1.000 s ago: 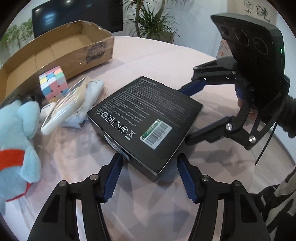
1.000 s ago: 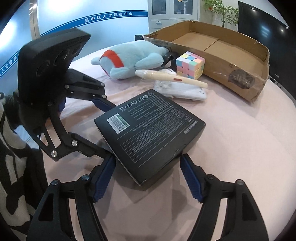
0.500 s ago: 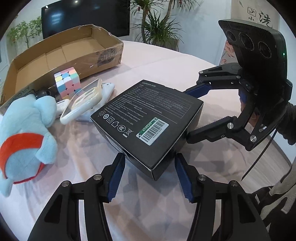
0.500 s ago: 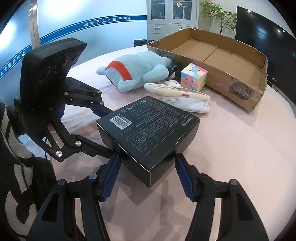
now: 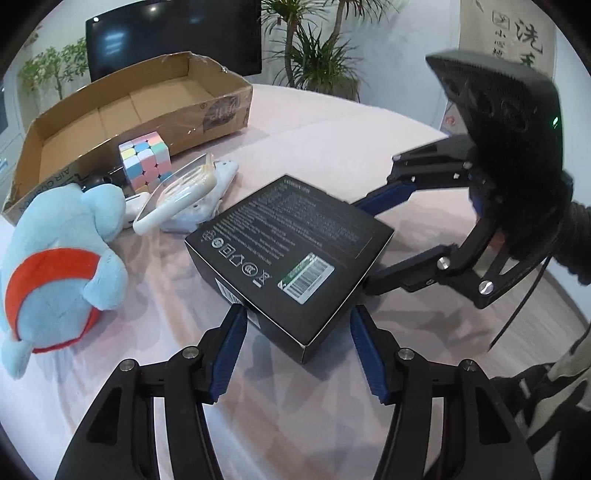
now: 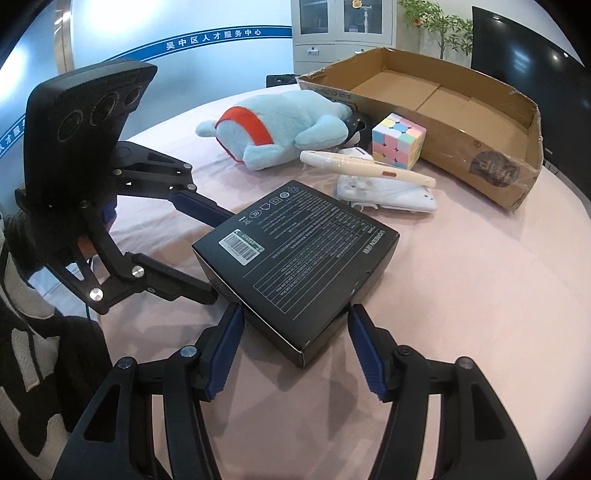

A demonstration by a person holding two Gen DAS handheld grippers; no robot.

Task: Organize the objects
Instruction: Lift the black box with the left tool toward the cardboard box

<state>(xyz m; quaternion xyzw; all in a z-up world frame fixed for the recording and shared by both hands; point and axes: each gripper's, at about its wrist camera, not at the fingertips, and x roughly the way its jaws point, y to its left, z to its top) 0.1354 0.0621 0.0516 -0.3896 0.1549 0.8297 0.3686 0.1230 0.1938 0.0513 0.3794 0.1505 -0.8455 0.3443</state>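
Both hand-held grippers, left [image 5: 297,325] and right [image 6: 295,325], clamp opposite corners of the box [image 5: 291,254]; we'd lift level, pressure matched.

A round table [image 5: 332,140] draped in pale pink cloth fills both views. Beyond its far edge in the left wrist view hangs a dark TV [image 5: 173,37], with a leafy palm [image 5: 317,55] to the TV's right and a small shrub [image 5: 48,70] to its left. A calligraphy scroll [image 5: 517,33] hangs past the table's right side. In the right wrist view, a grey cabinet [image 6: 343,33] stands behind the table, beside a blue wall stripe [image 6: 207,38] with white characters.
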